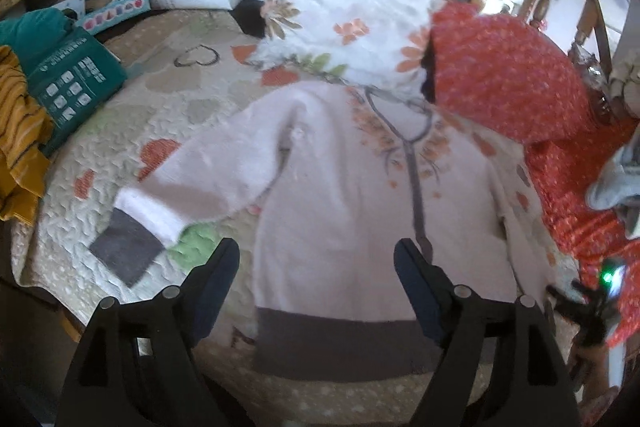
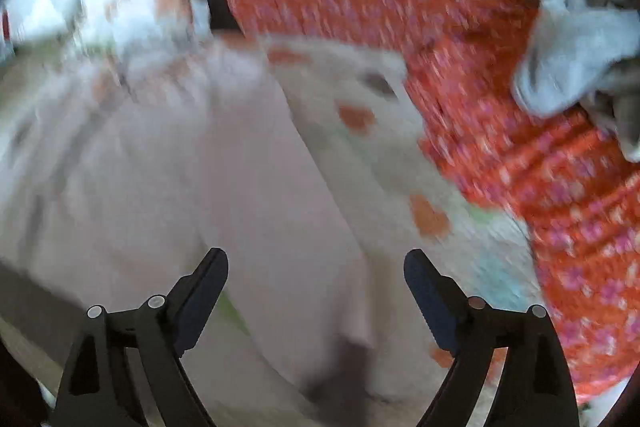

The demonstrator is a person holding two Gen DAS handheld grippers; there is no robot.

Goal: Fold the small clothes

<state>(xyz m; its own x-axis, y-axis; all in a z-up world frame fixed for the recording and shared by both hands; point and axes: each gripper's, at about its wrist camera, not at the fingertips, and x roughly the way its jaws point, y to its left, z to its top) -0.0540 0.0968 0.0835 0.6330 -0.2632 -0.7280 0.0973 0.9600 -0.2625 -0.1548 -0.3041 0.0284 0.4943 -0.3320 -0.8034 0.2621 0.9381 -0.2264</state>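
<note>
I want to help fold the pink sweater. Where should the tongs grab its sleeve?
Probably at the sleeve's grey cuff. The pink sweater lies flat on the quilt with that sleeve sticking out sideways, so the cuff is a free end. Come from above with the open left tongs, then carry it across the body.

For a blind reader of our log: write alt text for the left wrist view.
A pale pink sweater with a dark hem lies flat on a quilt, one sleeve stretched left. The left gripper hangs above its hem with jaws open and empty. Behind it lie a floral pillow and a red dress.
</note>
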